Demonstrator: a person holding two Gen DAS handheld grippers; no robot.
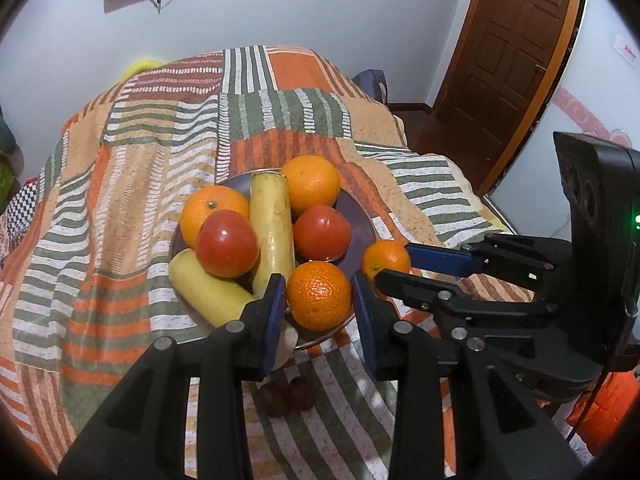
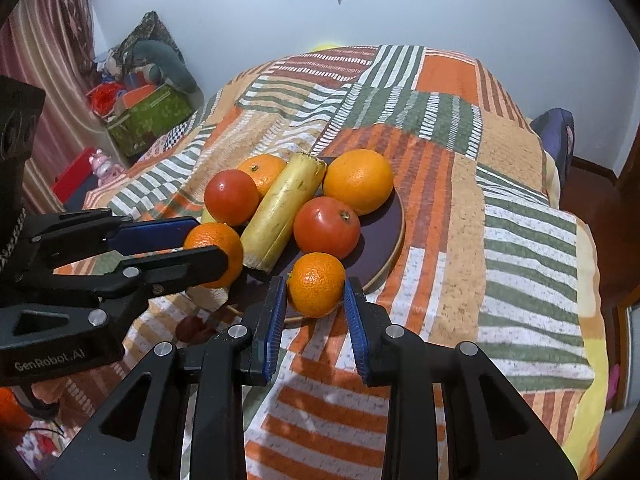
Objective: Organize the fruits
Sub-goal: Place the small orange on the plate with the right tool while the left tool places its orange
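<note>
Both grippers clamped on a mandarin each, at near edge of plate.

L gripper [image 1: 319,296]: blue pads narrowly apart, pressing both sides of the larger mandarin [image 1: 319,295], over plate [image 1: 362,216] near rim. R gripper [image 2: 315,286]: pads squeezing the smaller mandarin [image 2: 316,284], at plate's near-right edge. Rest on plate: 2 oranges, 2 tomatoes, 2 pale yellow cut pieces. Plate sits on striped patchwork cloth [image 2: 500,208]. Dark small fruits on cloth below plate, blurry.
</note>
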